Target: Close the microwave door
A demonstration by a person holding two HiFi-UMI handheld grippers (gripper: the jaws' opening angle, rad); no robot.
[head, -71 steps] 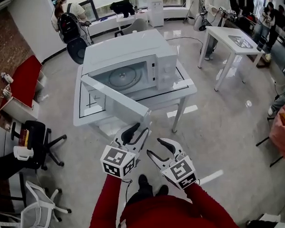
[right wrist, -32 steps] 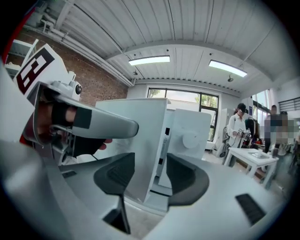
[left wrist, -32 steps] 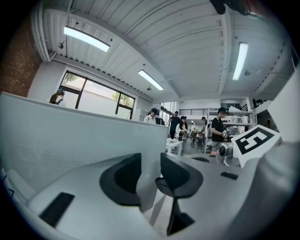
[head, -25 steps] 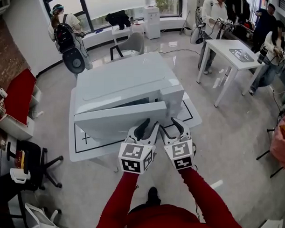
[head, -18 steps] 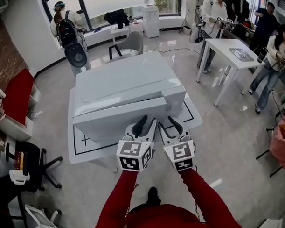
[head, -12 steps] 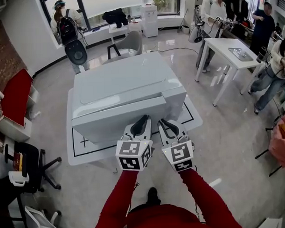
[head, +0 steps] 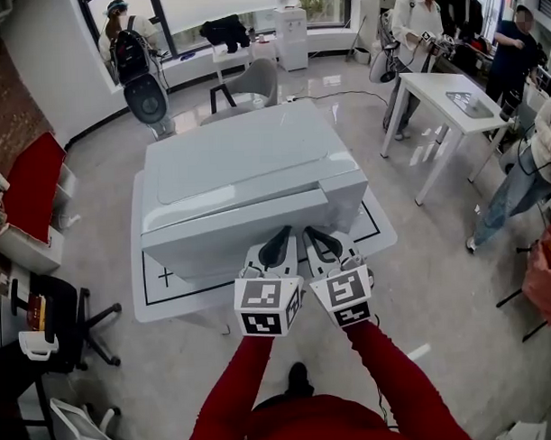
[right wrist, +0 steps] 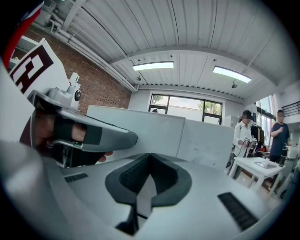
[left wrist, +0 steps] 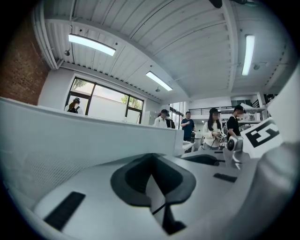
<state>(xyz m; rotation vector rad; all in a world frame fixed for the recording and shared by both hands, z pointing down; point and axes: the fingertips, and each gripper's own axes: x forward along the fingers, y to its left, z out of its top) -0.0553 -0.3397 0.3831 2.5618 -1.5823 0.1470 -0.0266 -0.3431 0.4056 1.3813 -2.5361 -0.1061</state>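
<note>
The white desk (head: 148,298) could let the boxy white microwave (head: 247,170) slide if the empty, just-closed left hand-held gripper (head: 278,240) and right hand-held gripper (head: 314,238) push harder.

**Left gripper** (head: 281,233) — jaws have just been closing and now meet pad to pad, nothing between them. It points forward, a little below level, with its left cube (head: 268,307) at the rear.

**Right gripper** (head: 311,233) — jaws have likewise just been closing and are now together, empty. It lies just beside the left and parallel, with its right cube (head: 343,295) at the rear.

**Arms** — red sleeves (head: 235,392), both stretched forward, wrists close together.
</note>
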